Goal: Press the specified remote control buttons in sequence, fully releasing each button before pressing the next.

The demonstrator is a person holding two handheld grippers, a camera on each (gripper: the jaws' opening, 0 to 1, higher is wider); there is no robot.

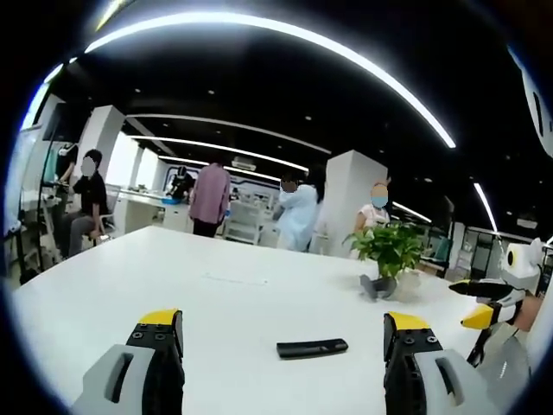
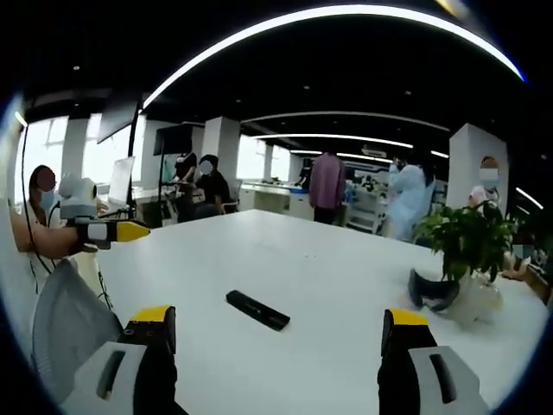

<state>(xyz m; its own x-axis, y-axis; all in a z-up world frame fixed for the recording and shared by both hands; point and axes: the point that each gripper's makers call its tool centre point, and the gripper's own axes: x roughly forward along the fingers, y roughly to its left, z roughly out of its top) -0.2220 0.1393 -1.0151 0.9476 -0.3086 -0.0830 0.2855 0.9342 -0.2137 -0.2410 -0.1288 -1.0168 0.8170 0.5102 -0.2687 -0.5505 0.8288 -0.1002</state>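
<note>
Left gripper view looks across a white table [image 1: 233, 285] at the remote [image 1: 312, 348], a slim black bar lying flat between the jaws' lines and a little beyond their yellow tips, nearer the right jaw. The left gripper [image 1: 281, 333] stands wide and holds nothing. In the right gripper view the remote [image 2: 257, 309] lies aslant on the table [image 2: 328, 259], ahead of the right gripper [image 2: 281, 333], which is also spread wide and empty. A potted plant [image 2: 467, 246] stands well apart at the far right of the table. The remote looks light, stiff and smooth-skinned, so I judge it would skid or pivot on the slick top if a jaw tip pushes off-centre or at a slant. It would be best steadied across its long edges near one end, leaving the button face open, and pressed straight down with one tip. The buttons themselves are too small to make out.
</note>
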